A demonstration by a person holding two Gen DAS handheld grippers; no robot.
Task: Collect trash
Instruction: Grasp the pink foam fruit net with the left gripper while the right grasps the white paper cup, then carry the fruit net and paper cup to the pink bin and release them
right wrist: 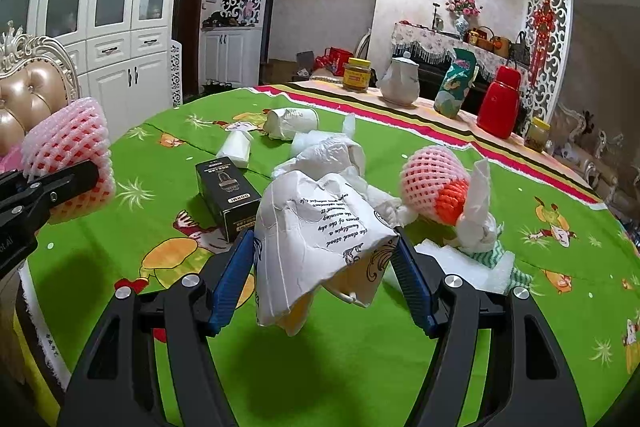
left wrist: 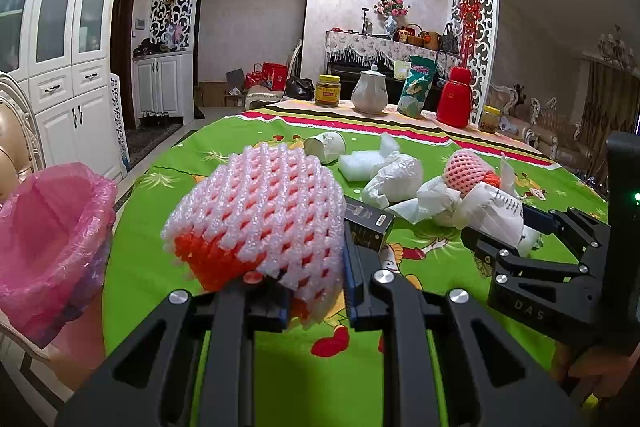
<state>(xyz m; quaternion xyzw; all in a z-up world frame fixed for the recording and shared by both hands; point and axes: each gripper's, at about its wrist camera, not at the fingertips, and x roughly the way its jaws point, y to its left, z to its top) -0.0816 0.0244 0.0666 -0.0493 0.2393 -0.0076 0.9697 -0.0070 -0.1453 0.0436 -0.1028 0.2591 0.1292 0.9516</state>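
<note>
My left gripper (left wrist: 316, 267) is shut on a pink foam fruit net (left wrist: 260, 211) with an orange inner net, held above the green tablecloth (left wrist: 280, 367); it also shows in the right wrist view (right wrist: 68, 151). A bin lined with a pink bag (left wrist: 48, 227) stands at the table's left edge. My right gripper (right wrist: 324, 259) is shut on a crumpled white paper cup (right wrist: 320, 239) with printed text, lifted off the table; the cup also shows in the left wrist view (left wrist: 500, 215). A second foam net (right wrist: 434, 183) lies beyond it.
On the cloth lie a black box (right wrist: 228, 195), a tipped paper cup (right wrist: 290, 123), crumpled white bags (left wrist: 396, 179), white foam pieces (right wrist: 464, 263) and a tissue wad (right wrist: 478, 223). A jar (left wrist: 328, 90), white teapot (left wrist: 370, 91), snack bag (left wrist: 416, 87) and red flask (left wrist: 454, 97) stand at the far edge.
</note>
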